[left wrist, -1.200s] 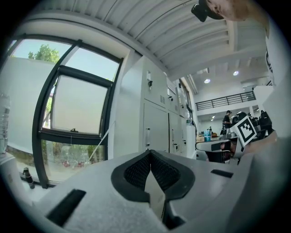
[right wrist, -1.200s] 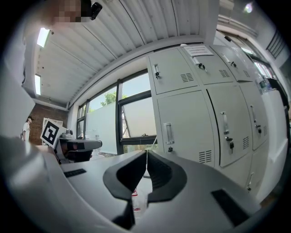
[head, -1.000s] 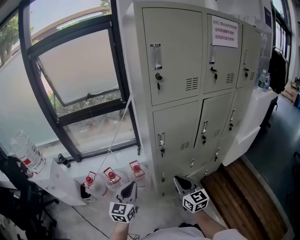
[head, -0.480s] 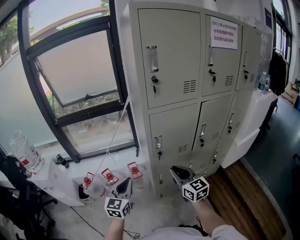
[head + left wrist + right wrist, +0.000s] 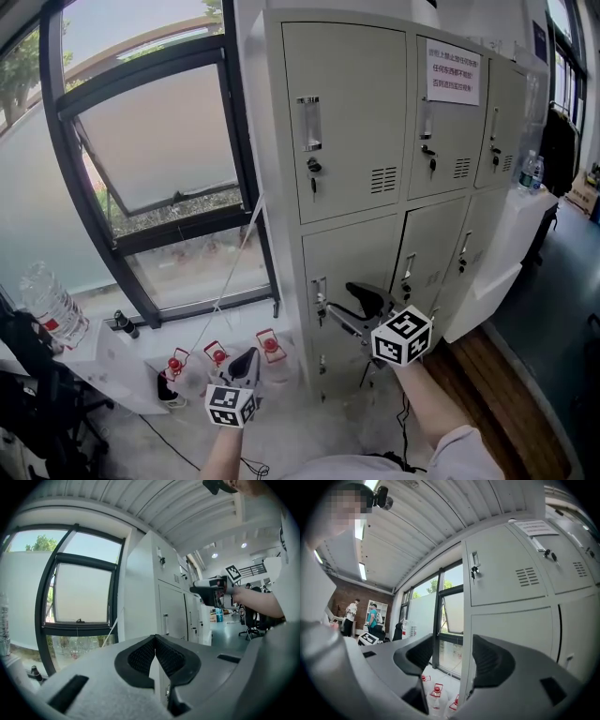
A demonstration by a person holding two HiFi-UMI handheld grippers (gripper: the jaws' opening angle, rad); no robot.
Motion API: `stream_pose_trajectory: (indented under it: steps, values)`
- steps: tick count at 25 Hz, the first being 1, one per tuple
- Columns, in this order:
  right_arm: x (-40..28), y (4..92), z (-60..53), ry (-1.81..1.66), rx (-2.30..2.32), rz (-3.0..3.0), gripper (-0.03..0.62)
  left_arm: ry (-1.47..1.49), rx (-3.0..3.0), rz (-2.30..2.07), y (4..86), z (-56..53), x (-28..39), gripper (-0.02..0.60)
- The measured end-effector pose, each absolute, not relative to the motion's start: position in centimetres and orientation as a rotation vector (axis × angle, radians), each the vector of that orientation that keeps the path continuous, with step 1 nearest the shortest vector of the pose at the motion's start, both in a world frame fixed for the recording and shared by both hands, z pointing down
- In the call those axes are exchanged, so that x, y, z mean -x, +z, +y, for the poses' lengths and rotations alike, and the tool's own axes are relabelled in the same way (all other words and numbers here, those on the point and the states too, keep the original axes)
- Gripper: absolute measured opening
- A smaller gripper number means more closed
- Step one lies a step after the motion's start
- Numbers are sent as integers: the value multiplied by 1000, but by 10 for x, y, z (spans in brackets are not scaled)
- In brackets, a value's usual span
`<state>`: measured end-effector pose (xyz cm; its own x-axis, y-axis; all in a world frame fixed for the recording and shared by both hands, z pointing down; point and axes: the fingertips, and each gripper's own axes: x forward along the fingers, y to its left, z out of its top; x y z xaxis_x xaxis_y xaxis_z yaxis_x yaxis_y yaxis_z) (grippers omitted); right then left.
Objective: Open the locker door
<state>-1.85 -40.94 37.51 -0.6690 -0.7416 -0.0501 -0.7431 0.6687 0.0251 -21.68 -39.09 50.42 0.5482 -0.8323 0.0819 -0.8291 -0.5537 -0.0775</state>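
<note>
The locker door at the left edge of the cabinet's middle row stands closed. The right gripper hovers at its handle — perhaps touching — its jaws just sprung wide, nothing between them. The left gripper hangs low, jaws pressed together — red-capped jugs just beside it.

A black-framed glass window is set at the left, and dark brown wooden floorboards are laid at the right.
</note>
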Motion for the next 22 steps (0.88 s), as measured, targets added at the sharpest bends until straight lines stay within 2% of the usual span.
stream_pose_trajectory:
  steps: [13, 22]
  values:
    - [37, 208, -461, 362, 1182, 2871, 230, -168, 2743, 1471, 497, -415, 215, 8]
    - [43, 120, -503, 420, 1186, 2849, 232, -169, 2753, 1493, 505, -418, 218, 8]
